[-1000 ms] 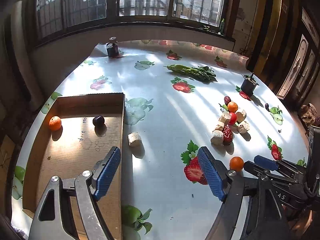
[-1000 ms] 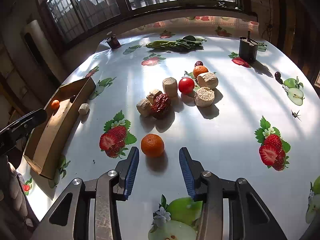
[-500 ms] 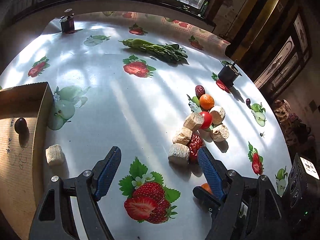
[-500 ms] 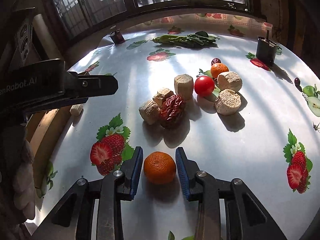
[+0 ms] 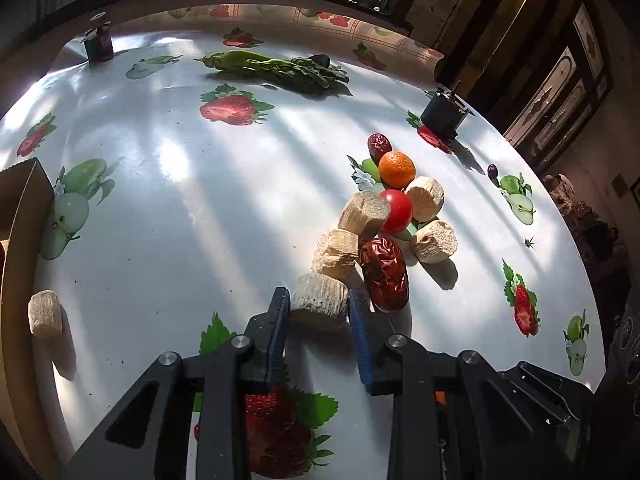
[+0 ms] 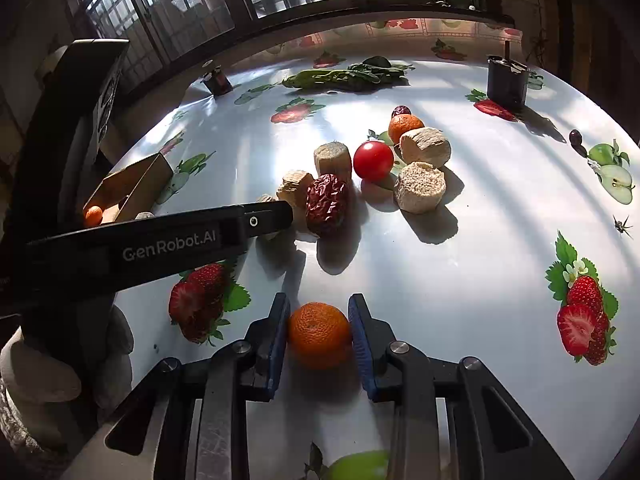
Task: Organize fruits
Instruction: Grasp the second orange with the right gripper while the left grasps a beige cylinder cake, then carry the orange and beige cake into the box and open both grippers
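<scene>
My left gripper [image 5: 319, 312] is shut on a beige sugarcane chunk [image 5: 319, 303] at the near end of a pile on the table. The pile holds more beige chunks [image 5: 363, 214], a large red date [image 5: 384, 273], a red tomato [image 5: 397, 211], an orange mandarin [image 5: 397, 169] and a small date [image 5: 379, 144]. My right gripper [image 6: 319, 326] is shut on another mandarin [image 6: 319, 334] resting on the table. The left gripper's finger [image 6: 168, 240] crosses the right wrist view, reaching the pile [image 6: 327, 204].
A cardboard tray [image 5: 16, 216] lies at the left edge, with a small mandarin [image 6: 93, 216] inside. A loose beige chunk [image 5: 45, 313] lies beside it. Green vegetables [image 5: 276, 67], two dark holders [image 5: 442, 114] [image 5: 98, 42] and a small dark fruit [image 5: 492, 169] sit farther back.
My left gripper swung right from the tray to the pile and closed on the nearest beige chunk. My right gripper moved forward around the mandarin and closed on it.
</scene>
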The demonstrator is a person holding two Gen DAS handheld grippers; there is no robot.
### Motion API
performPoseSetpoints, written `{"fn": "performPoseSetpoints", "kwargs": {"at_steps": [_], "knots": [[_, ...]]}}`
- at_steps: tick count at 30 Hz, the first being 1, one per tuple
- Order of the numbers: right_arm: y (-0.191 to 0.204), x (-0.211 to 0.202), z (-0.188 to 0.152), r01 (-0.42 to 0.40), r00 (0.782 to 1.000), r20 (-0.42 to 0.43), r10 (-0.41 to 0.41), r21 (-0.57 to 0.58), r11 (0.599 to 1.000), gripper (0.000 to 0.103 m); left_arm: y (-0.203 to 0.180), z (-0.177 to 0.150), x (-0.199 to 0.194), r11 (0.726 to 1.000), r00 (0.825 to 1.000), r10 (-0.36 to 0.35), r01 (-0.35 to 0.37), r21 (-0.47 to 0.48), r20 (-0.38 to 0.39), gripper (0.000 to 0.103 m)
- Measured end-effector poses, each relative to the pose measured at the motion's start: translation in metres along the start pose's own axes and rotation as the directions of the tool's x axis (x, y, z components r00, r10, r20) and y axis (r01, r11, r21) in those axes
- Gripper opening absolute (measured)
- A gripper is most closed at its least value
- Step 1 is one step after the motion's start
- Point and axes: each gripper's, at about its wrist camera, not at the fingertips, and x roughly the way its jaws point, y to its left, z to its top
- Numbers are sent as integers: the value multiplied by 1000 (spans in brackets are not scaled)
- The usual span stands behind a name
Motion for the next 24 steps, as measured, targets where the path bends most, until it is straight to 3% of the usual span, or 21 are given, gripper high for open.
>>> {"fn": "performPoseSetpoints", "kwargs": {"at_steps": [5,12,19,24], "knots": [[-1,-1,-1,-9,1000,12,8,9,1000,31,0,-10,-23,1000,999,19,-19,6,36,29],[3,-11,-1,-28,997,72,27,1,1000,31,16,-25,-96,999,989,42,-43,4,144,29],[16,-25,-2,14,995,99,-11,-35,999,31,65,-43,-171,991,967,129,-121,-50,221,29],[51,-57,12,-15,992,119,26,-95,995,31,119,-49,-213,974,942,217,-192,-120,255,29]]}}
